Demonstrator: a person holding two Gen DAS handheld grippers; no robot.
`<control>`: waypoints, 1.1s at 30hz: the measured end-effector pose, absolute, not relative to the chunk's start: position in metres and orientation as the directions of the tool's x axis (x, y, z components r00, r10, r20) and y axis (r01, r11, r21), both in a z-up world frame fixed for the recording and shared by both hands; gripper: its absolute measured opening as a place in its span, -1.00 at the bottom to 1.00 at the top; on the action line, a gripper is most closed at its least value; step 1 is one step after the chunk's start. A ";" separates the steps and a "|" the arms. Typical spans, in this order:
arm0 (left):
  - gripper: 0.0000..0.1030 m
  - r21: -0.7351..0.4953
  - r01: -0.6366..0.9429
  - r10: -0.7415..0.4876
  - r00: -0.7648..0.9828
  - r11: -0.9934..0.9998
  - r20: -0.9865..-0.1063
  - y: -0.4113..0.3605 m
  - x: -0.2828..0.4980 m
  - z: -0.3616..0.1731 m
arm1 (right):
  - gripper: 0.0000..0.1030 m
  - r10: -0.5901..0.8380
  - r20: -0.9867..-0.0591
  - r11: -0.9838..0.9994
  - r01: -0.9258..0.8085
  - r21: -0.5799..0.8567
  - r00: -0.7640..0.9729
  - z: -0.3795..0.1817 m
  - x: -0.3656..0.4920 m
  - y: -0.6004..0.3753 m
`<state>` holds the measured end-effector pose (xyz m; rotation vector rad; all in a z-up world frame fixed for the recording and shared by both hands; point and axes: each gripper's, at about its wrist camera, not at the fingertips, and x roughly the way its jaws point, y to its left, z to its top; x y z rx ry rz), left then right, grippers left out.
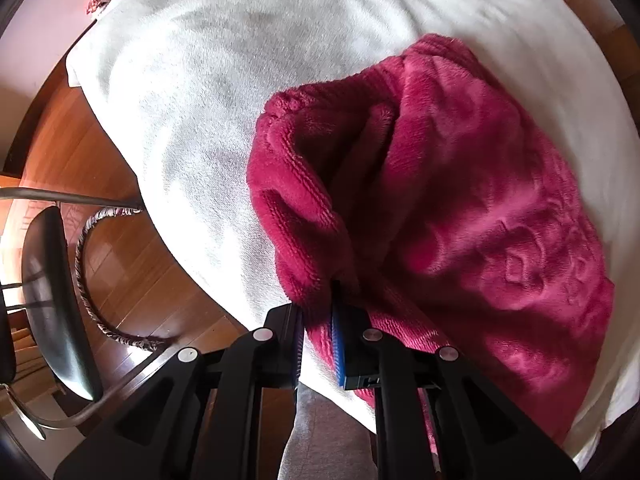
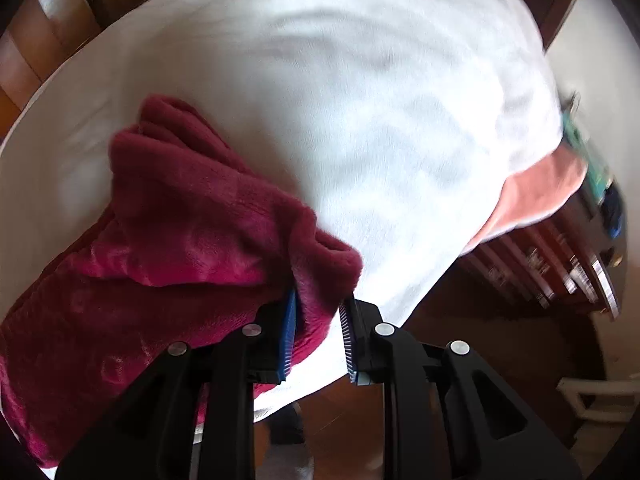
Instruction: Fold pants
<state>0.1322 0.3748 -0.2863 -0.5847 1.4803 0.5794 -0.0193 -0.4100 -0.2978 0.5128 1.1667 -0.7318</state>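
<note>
— Where are the pants (image 1: 460, 200)?
— Bunched on the white blanket (image 1: 180, 100) over the desk.
— Your fingers?
— My left fingers (image 1: 298, 320) pinch one edge; my right fingers (image 2: 290, 320), narrowly parted, hold another fold.

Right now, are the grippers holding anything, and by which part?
Both hold the red fleece pants: left gripper pinches a thick edge, right gripper a bunched corner. Which part is unclear.

Bunched magenta fleece pants (image 1: 460, 200) (on blanket)
</note>
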 end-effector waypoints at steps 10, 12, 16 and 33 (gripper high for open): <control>-0.63 -0.123 -0.606 -0.089 0.087 0.786 -0.992 0.383 0.135 -0.282 | -0.43 -0.405 -0.873 0.701 0.705 -0.107 0.270 -0.233 0.007 -0.392; -0.42 -0.137 -0.592 -0.099 0.096 0.794 -0.990 0.388 0.134 -0.279 | -0.43 -0.331 -0.884 0.774 0.630 -0.056 0.329 -0.230 0.036 -0.363; -0.07 -0.126 -0.551 -0.074 0.116 0.825 -0.991 0.396 0.131 -0.269 | -0.43 -0.111 -0.902 0.897 0.432 0.089 0.417 -0.230 0.096 -0.278; 0.01 -0.218 -0.453 -0.117 0.241 0.864 -0.964 0.407 0.202 -0.241 | -0.11 0.387 -0.887 0.911 -0.252 0.327 0.251 -0.273 0.288 0.061</control>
